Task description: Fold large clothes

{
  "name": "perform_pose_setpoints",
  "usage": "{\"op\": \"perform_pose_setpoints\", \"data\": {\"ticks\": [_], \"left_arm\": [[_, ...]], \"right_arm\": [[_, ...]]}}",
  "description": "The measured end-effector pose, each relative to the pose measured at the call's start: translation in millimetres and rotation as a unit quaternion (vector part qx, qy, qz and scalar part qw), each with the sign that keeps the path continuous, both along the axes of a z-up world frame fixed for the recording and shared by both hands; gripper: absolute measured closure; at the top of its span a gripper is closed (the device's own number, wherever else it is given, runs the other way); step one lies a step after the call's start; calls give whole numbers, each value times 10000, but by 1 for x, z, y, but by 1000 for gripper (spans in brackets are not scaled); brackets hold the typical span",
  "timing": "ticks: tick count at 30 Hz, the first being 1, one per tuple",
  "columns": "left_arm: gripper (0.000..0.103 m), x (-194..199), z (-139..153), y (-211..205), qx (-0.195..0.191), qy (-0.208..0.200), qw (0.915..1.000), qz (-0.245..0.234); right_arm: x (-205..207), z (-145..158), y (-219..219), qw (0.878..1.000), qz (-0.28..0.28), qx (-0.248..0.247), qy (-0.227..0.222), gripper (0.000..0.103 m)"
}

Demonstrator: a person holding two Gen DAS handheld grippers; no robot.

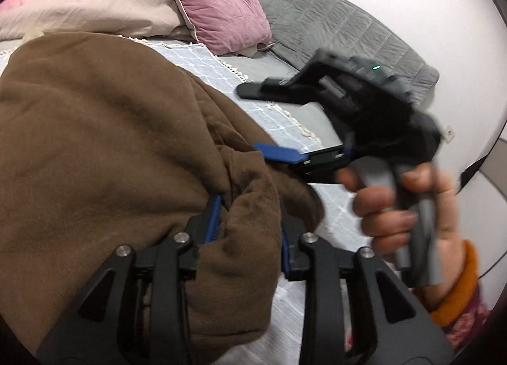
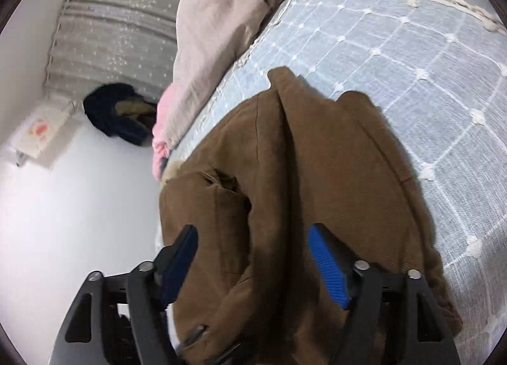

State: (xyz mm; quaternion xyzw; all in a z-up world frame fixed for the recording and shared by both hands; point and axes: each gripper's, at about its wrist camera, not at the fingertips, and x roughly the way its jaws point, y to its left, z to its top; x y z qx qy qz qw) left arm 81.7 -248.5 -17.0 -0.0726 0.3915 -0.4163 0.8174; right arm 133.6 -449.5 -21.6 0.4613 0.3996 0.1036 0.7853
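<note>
- I see the brown garment [image 2: 285,194] lying bunched on the light blue bedspread [image 2: 412,57].
- Only my right view shows a dark bundle [image 2: 117,114] on the floor.
- My left gripper [image 1: 248,225] clamps a brown fold.
- My right gripper [image 1: 269,124] is spread wide, holding nothing.

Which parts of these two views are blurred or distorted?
Left wrist view: the right gripper and hand are motion-smeared, while the brown garment stays fairly sharp. Right wrist view: little blur, but fisheye bends the bedspread grid lines; dark corners ring both.
</note>
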Motion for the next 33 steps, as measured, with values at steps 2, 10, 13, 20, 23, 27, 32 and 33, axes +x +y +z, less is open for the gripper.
{"op": "perform_pose_setpoints", "data": {"ticks": [2, 10, 13, 20, 23, 27, 32, 33], "left_arm": [[61, -4, 12, 12, -121, 133, 9998, -130], [34, -24, 49, 56, 231, -224, 9995, 33], [30, -8, 40, 71, 984, -375, 9906, 876], [30, 11, 12, 112, 864, 9, 9819, 1687], [30, 22, 30, 105, 1028, -368, 9801, 1659], [30, 41, 51, 91, 859, -633, 9807, 1637], [30, 41, 58, 58, 426, -815, 9882, 1221], [30, 41, 54, 49, 344, -753, 9908, 1071]], "right_arm": [[3, 1, 7, 9999, 89, -46, 32, 24], [15, 2, 21, 9992, 355, 160, -134, 24], [24, 2, 35, 9988, 461, -146, 2, 23], [38, 12, 74, 9921, 805, -942, -188, 73], [43, 32, 75, 9916, 909, -782, -489, 80], [56, 82, 63, 9865, 1177, -540, -1000, 83], [47, 130, 24, 9766, 1173, -833, -1601, 86], [43, 130, 10, 9756, 1096, -899, -1678, 86]]}}
